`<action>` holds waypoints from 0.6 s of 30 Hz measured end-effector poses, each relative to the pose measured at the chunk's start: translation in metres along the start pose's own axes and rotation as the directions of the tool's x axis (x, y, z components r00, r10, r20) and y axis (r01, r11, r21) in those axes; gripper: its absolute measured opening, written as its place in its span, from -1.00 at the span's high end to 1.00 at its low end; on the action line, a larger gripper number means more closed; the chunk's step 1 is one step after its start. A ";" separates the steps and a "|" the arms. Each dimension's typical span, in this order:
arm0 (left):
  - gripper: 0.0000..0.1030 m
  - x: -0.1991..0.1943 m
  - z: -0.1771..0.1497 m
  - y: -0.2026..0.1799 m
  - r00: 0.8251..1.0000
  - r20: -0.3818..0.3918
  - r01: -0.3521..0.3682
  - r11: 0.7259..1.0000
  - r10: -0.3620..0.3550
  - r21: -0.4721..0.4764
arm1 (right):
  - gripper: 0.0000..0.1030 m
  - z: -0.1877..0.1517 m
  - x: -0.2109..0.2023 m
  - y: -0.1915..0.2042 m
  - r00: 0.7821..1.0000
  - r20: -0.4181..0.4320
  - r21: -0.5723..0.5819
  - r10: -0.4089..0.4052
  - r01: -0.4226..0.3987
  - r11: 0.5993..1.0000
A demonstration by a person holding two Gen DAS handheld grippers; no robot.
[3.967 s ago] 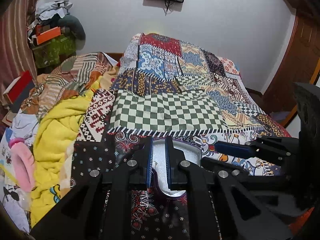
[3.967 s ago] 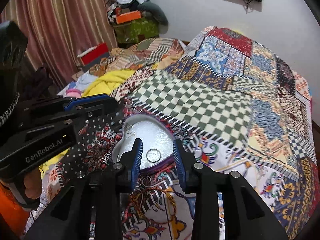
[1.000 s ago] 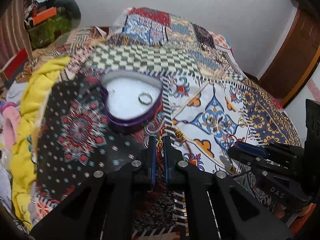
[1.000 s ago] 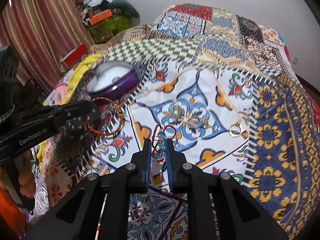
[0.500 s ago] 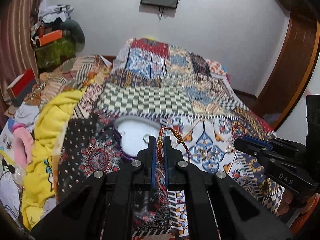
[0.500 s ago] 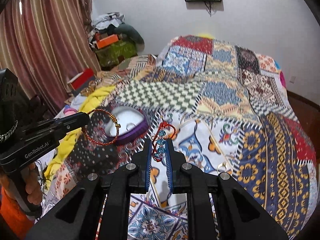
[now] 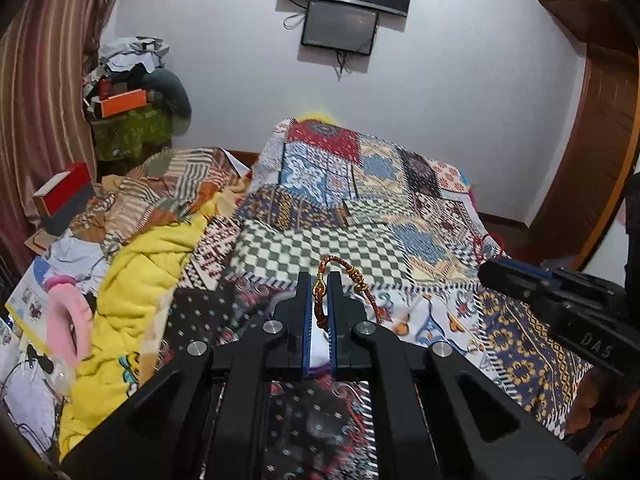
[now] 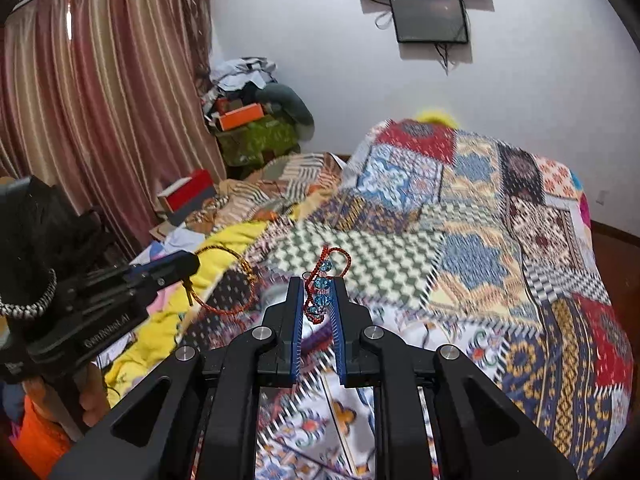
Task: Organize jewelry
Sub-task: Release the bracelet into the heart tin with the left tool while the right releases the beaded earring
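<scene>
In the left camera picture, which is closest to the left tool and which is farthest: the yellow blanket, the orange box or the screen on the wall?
1. Yellow blanket: on the bed, just left of the left tool, which pinches a red and gold bracelet.
2. Orange box: on the pile in the far left corner.
3. Wall screen: high on the back wall, farthest.

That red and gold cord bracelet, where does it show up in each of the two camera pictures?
Left wrist view: the red and gold cord bracelet sits at centre, pinched in the left gripper, looping up and right.
Right wrist view: it hangs at the left from the left gripper's tip, over the yellow blanket.
Shared landmark: the green checkered patch of the bedspread.
</scene>
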State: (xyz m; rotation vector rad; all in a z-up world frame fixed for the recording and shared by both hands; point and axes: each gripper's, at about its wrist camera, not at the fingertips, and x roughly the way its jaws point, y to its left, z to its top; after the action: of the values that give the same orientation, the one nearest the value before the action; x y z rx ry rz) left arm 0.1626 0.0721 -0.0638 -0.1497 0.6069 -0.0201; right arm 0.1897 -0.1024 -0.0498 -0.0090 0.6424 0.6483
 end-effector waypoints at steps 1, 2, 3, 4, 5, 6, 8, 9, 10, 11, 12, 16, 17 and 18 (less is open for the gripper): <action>0.90 0.000 0.002 0.003 1.000 0.005 -0.005 1.000 0.005 -0.003 | 0.77 0.003 0.002 0.003 1.000 0.006 -0.008 0.004 -0.004 1.000; 0.90 0.001 0.004 0.006 1.000 0.010 -0.009 1.000 0.009 -0.006 | 0.77 0.005 0.003 0.006 1.000 0.009 -0.014 0.006 -0.006 1.000; 0.90 0.001 0.004 0.007 1.000 0.014 -0.013 1.000 0.013 -0.008 | 0.77 0.007 0.005 0.008 1.000 0.012 -0.020 0.011 -0.011 1.000; 0.90 0.001 0.006 0.010 1.000 0.018 -0.017 1.000 0.018 -0.011 | 0.77 0.009 0.008 0.010 1.000 0.012 -0.025 0.016 -0.016 1.000; 0.90 0.002 0.006 0.012 1.000 0.020 -0.019 1.000 0.020 -0.014 | 0.77 0.010 0.011 0.012 1.000 0.011 -0.028 0.020 -0.020 0.999; 0.90 0.004 0.007 0.014 1.000 0.020 -0.020 1.000 0.020 -0.016 | 0.77 0.011 0.014 0.014 1.000 0.008 -0.029 0.026 -0.026 0.999; 0.90 0.008 0.007 0.018 1.000 0.018 -0.025 1.000 0.025 -0.018 | 0.77 0.012 0.022 0.017 0.999 -0.001 -0.034 0.036 -0.036 0.999; 0.90 0.010 0.007 0.019 1.000 0.016 -0.026 1.000 0.026 -0.017 | 0.77 0.013 0.024 0.018 0.999 -0.005 -0.037 0.039 -0.039 0.999; 0.90 0.013 0.007 0.020 1.000 0.011 -0.026 1.000 0.026 -0.016 | 0.77 0.013 0.029 0.020 0.999 -0.011 -0.040 0.041 -0.041 0.998; 0.90 0.018 0.005 0.021 1.000 0.003 -0.025 1.000 0.025 -0.015 | 0.77 0.013 0.034 0.021 0.999 -0.020 -0.041 0.046 -0.046 0.998; 0.90 0.020 0.004 0.021 1.000 -0.004 -0.026 1.000 0.026 -0.013 | 0.77 0.013 0.039 0.022 0.998 -0.029 -0.041 0.051 -0.052 0.998; 0.90 0.040 -0.003 0.024 0.999 -0.047 -0.022 1.000 0.022 -0.010 | 0.77 0.010 0.056 0.023 0.996 -0.066 -0.047 0.057 -0.061 0.997; 0.90 0.044 -0.005 0.024 0.998 -0.057 -0.021 1.000 0.020 -0.010 | 0.77 0.010 0.059 0.023 0.996 -0.072 -0.047 0.058 -0.061 0.997; 0.90 0.049 -0.008 0.025 0.997 -0.070 -0.019 1.000 0.019 -0.010 | 0.77 0.009 0.062 0.023 0.995 -0.081 -0.047 0.059 -0.063 0.997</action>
State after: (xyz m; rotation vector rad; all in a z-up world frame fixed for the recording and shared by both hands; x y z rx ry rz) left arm 0.1979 0.0929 -0.1015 -0.1540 0.6781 -0.0039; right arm 0.2202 -0.0475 -0.0732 -0.0621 0.7049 0.7256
